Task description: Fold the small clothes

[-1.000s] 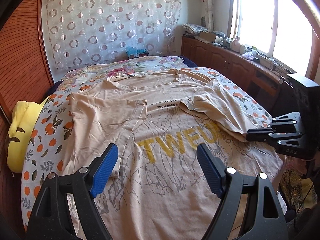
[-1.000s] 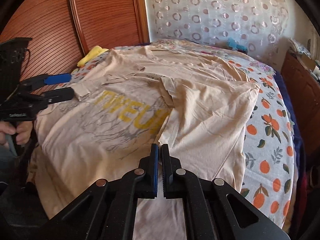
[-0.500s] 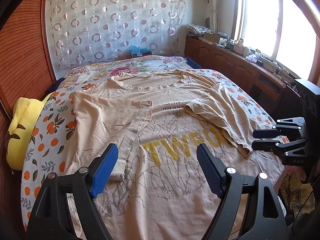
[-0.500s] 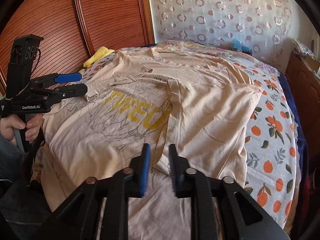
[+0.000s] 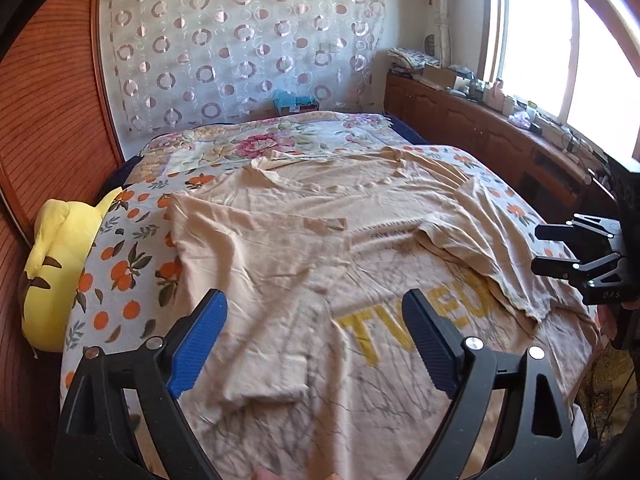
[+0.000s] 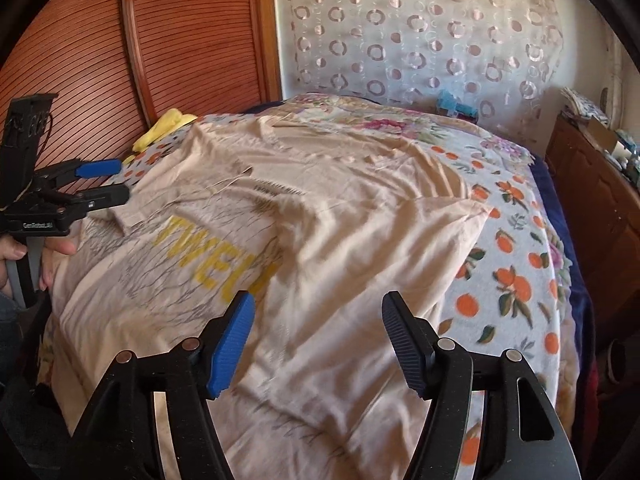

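A beige T-shirt (image 5: 280, 248) with yellow letters lies spread on the bed, both sides folded in over its middle. My left gripper (image 5: 314, 304) hovers above the folded left flap, jaws wide and still opening, pads pressing on nothing. In the right wrist view the shirt (image 6: 360, 240) fills the bed. My right gripper (image 6: 319, 304) hangs over the folded right flap with its jaws opening, the cloth lying loose below them. Each gripper shows in the other's view: the right gripper (image 5: 560, 248) at the shirt's right edge, the left gripper (image 6: 108, 184) at its left edge.
A yellow plush cushion (image 5: 60, 272) lies at the bed's left edge on the orange-print bedspread (image 5: 128, 264). A wooden cabinet (image 5: 480, 132) with clutter runs under the window. A slatted wooden door (image 6: 180, 40) stands to the left. A person's hand (image 6: 56, 246) holds the left gripper's handle.
My right gripper's jaws went from shut to wide apart and drew back from the folded flap. My left gripper slid sideways over the shirt and its jaws spread slightly.
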